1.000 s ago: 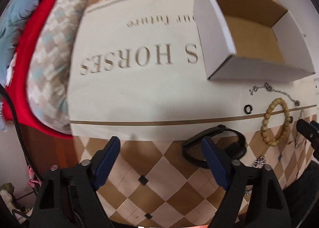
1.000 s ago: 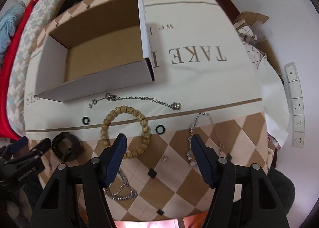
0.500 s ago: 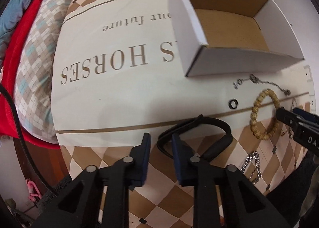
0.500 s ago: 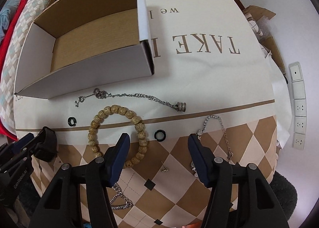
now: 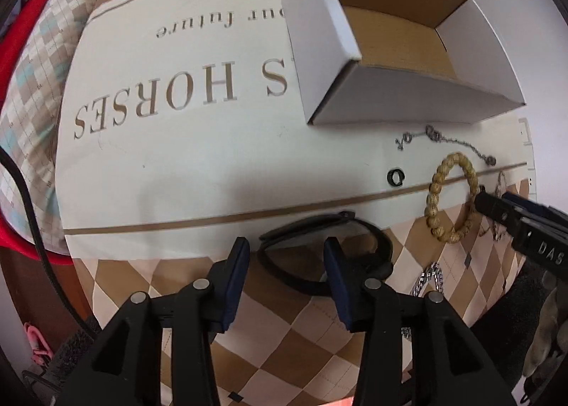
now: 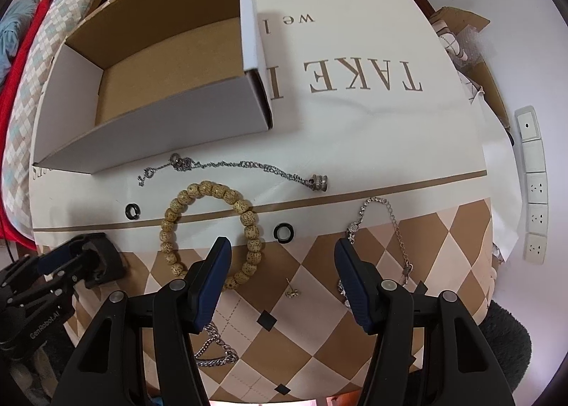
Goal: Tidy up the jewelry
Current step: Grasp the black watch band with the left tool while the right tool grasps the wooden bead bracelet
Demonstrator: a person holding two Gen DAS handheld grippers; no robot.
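An open white cardboard box (image 5: pixel 401 97) (image 6: pixel 163 114) with a brown inside stands at the back of the table. My left gripper (image 5: pixel 287 253) is open, its jaws astride the near side of a black band (image 5: pixel 376 246). My right gripper (image 6: pixel 282 251) is open and empty, just in front of a small black ring (image 6: pixel 284 232). A wooden bead bracelet (image 6: pixel 213 228) (image 5: pixel 451 200) lies left of the right gripper. A silver chain with a charm (image 6: pixel 248 168), another black ring (image 6: pixel 132 210) (image 5: pixel 396 177), a silver bracelet (image 6: pixel 387 225), a stud (image 6: pixel 293 292) and a thick chain (image 6: pixel 216 352) lie around.
A cream cloth with printed letters (image 5: pixel 177 164) covers the table over a checked cloth (image 6: pixel 319 317). Checked and red fabric (image 5: pixel 28 86) is piled at the left edge. A power strip (image 6: pixel 534 185) and a torn cardboard piece (image 6: pixel 468 29) lie at the right.
My left gripper had narrowed beside the black band half a second ago and has opened again around it. My right gripper has moved a little forward toward the black ring.
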